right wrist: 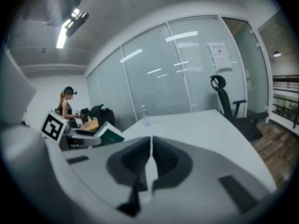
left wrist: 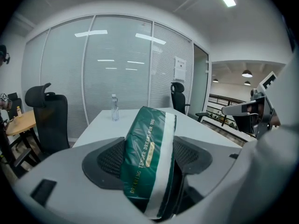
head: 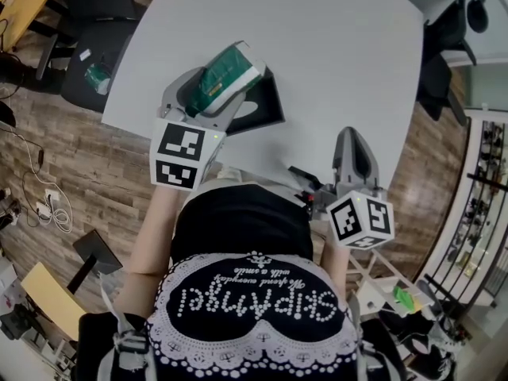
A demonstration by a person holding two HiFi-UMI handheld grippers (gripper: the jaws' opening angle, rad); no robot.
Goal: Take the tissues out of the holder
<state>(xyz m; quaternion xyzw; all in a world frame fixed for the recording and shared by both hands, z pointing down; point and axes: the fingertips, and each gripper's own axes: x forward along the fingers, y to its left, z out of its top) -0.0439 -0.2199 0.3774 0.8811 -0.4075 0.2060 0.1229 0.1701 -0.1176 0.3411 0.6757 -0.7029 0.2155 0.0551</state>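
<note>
Green tissue pack [head: 228, 78] is clamped in the left tongs [left wrist: 148, 160], held above the black holder [head: 263, 108] on the counter [head: 317, 54]. Right tongs [right wrist: 150, 157] are pressed together, empty. Risk: the slick wrapper, gripped slantwise, may slip and drop.

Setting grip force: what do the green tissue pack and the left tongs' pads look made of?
Tissue pack: thin glossy plastic film, likely soft inside; it shows sheen, wrinkles and gold print. Pads of the left tongs: dark, matte, with a dotted texture; probably rubber or soft plastic, but the look alone can't confirm it.
</note>
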